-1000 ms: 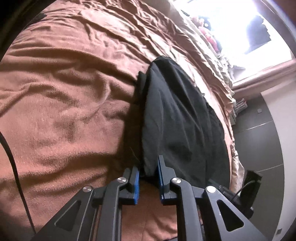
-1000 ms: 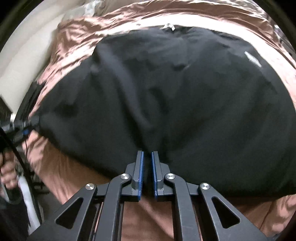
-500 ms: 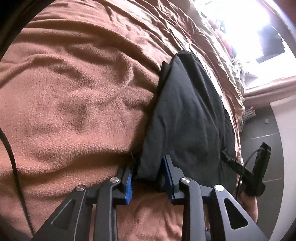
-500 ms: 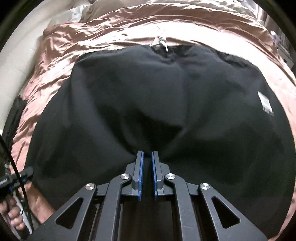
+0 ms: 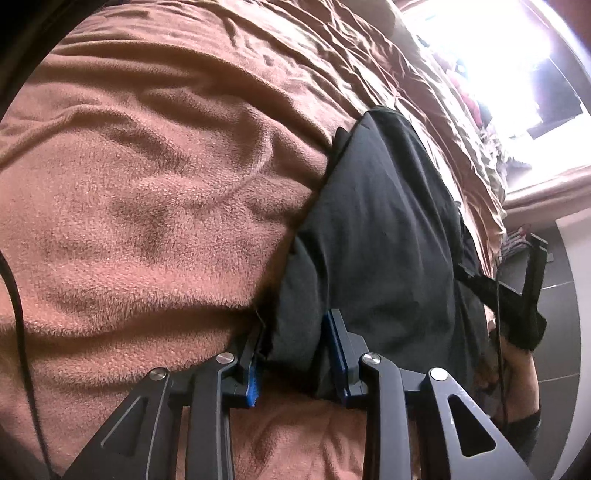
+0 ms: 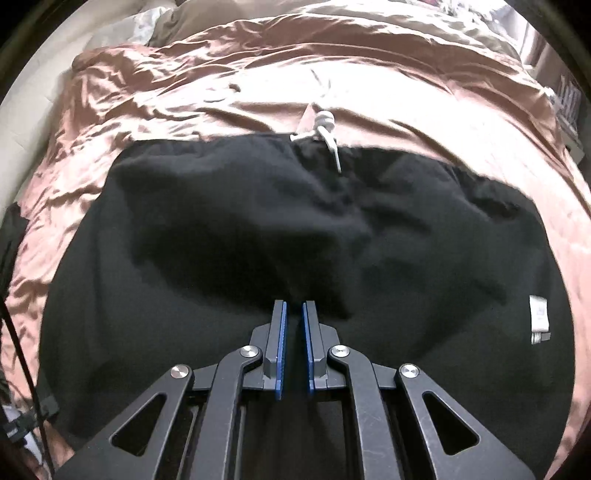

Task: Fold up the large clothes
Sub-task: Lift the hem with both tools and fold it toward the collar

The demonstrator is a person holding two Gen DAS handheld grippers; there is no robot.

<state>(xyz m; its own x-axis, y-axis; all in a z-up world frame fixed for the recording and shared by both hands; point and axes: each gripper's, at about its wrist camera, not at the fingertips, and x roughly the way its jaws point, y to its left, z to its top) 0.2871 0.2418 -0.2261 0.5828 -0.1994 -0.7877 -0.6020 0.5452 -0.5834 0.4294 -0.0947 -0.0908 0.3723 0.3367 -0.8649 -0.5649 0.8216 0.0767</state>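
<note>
A large black garment (image 6: 295, 229) lies spread on a bed with a pink-brown cover (image 6: 184, 96). A white drawstring (image 6: 325, 129) lies at its far edge and a white label (image 6: 537, 312) at its right. My right gripper (image 6: 293, 314) is shut on a fold of the black cloth and holds it over the rest. In the left wrist view the garment (image 5: 380, 221) lies on a brown fleece blanket (image 5: 147, 184). My left gripper (image 5: 295, 339) has its jaws apart around the thick near edge. The right gripper (image 5: 517, 295) shows at the far side.
A bright window (image 5: 517, 55) lies beyond the bed. Dark floor tiles (image 5: 561, 332) run along the bed's right side. A black cable (image 5: 18, 314) hangs at the left. Wrinkled sheets and pillows (image 6: 166, 22) lie at the bed's far end.
My left gripper's jaws have opened wider around the garment's edge. My right gripper has carried its fold forward over the garment, and more of the cloth now lies under it.
</note>
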